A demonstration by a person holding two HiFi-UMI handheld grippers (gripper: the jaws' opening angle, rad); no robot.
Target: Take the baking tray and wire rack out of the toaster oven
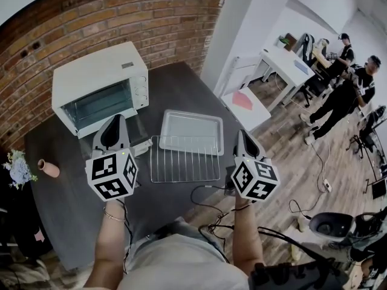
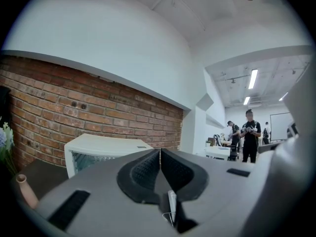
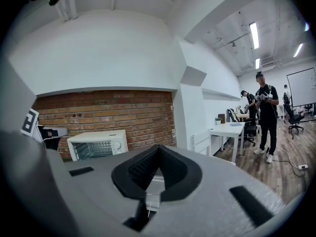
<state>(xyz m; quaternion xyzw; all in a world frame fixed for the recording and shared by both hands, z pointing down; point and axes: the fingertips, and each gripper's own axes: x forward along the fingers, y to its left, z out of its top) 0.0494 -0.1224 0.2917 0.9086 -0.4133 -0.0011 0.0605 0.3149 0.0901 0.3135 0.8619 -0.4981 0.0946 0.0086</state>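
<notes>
Grey left tool [image 1: 115,119] and right tool [image 1: 242,133] carry white square-marker cubes [image 1: 112,174].

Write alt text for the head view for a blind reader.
A baking tray and a wire rack lie on a dark table beside a white toaster oven by a brick wall. A person holds the left tongs and right tongs, both shut and empty, above it.

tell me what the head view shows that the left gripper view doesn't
Only the head view: the baking tray and wire rack lying out on the dark table, plus the right gripper.
Only the left gripper view: the left gripper close up, its fingers pressed together with nothing between them, and the ceiling lights.
Both: the toaster oven, brick wall, pink vase and people at the back.
</notes>
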